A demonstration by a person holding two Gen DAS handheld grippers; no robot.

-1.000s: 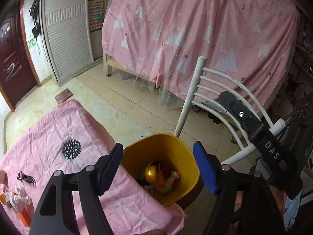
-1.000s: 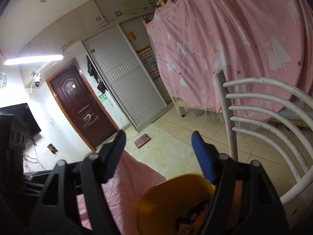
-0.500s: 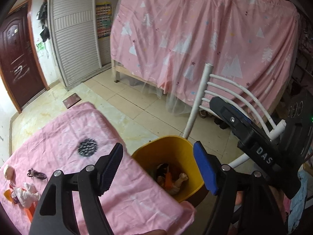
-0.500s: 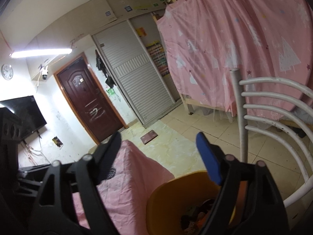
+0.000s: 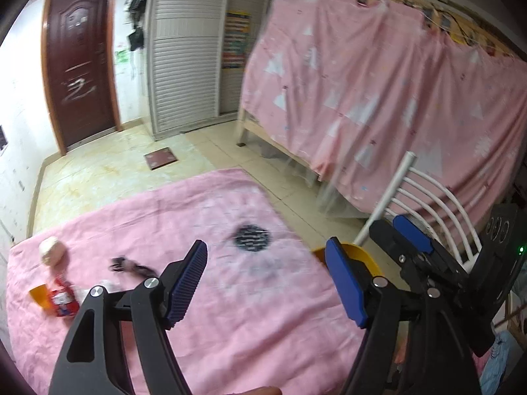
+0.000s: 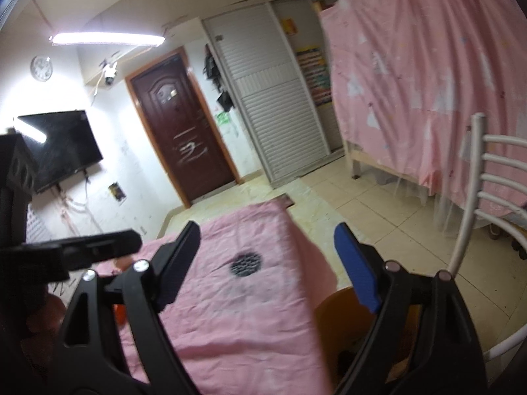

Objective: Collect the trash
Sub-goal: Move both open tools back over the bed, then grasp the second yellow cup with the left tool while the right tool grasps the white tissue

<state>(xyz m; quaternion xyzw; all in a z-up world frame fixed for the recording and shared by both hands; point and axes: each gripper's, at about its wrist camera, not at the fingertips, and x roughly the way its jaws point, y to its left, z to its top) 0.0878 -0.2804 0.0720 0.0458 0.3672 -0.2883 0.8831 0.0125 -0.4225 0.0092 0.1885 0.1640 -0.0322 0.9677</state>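
My left gripper (image 5: 266, 283) is open and empty above a table with a pink cloth (image 5: 204, 217). Trash lies at the cloth's left end: a crumpled pale ball (image 5: 51, 252), a red wrapper (image 5: 61, 296) with an orange piece (image 5: 38, 297), white tissue and a dark cord (image 5: 126, 265). The yellow bin (image 5: 355, 256) stands past the table's right edge, mostly hidden by the right finger. My right gripper (image 6: 266, 263) is open and empty over the cloth (image 6: 250, 312), with the bin (image 6: 346, 316) at its lower right. The right gripper also shows in the left wrist view (image 5: 415, 243).
A white metal chair (image 5: 425, 200) stands behind the bin. A bed draped in a pink curtain (image 5: 378, 98) fills the right. A dark door (image 5: 80, 62) and a shuttered wardrobe (image 5: 184, 52) are at the back. A black round mark (image 5: 252, 237) is on the cloth.
Both grippers have swung left, away from the bin and over the pink cloth. The bin has slid to the right edge of both views. The trash at the left is nearer the middle.
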